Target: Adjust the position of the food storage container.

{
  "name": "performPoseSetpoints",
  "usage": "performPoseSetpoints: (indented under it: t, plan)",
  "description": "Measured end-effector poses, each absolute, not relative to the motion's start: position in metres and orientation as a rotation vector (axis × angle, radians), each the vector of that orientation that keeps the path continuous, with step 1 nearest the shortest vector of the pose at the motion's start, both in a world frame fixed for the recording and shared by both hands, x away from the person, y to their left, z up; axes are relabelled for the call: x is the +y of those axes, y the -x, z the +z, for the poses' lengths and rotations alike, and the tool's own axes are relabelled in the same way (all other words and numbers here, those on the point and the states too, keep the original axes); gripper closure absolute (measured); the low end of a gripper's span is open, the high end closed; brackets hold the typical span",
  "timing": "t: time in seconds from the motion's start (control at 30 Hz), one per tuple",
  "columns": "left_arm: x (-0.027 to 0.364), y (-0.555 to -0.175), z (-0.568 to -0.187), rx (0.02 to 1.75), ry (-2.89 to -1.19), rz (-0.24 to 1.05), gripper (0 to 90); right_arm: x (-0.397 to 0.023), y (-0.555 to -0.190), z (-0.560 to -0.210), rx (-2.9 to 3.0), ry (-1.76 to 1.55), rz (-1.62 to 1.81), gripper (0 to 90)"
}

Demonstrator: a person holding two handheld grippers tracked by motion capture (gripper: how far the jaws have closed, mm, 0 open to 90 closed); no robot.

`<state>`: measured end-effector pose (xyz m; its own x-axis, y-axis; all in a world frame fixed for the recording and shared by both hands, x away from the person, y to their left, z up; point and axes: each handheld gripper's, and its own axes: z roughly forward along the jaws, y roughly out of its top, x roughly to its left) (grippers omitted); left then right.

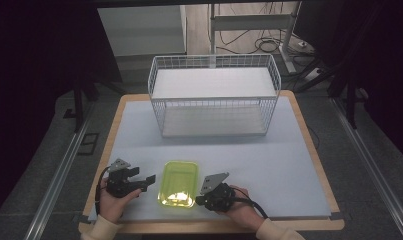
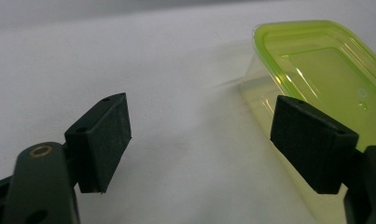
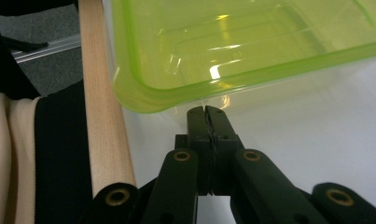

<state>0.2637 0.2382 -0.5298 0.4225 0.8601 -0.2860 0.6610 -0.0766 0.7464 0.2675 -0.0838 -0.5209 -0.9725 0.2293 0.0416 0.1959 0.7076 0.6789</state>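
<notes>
The right gripper point(image 3: 208, 112) had its fingers pressed together just beside the green container point(image 1: 179, 183) near the desk's point(image 1: 269, 160) front edge, while the left gripper's point(image 1: 145, 183) fingers stood spread beside it.

Grey floor point(image 1: 34, 165); dim room; cables point(image 1: 269, 45) behind table.

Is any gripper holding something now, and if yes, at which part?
Nothing is held. The right gripper is shut on nothing, its tips just under the rim of the green container. The left gripper is open beside the container.
</notes>
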Motion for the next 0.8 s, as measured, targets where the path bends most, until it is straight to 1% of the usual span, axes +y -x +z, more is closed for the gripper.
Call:
performPoseSetpoints:
  t: [0.3, 0.57, 0.8]
  plan:
    - [0.239, -0.264, -0.53, 1.313, -1.805, 0.288, 19.6, -0.071, -0.264, -0.526, 2.88, -0.335, 1.126, 90.0]
    - [0.24, -0.264, -0.529, 1.311, -1.8, 0.288, 19.7, -0.073, -0.254, -0.525, 2.898, -0.298, 1.138, 90.0]
    - [0.243, -0.263, -0.529, 1.316, -1.797, 0.291, 19.7, -0.065, -0.251, -0.525, 2.903, -0.274, 1.151, 90.0]
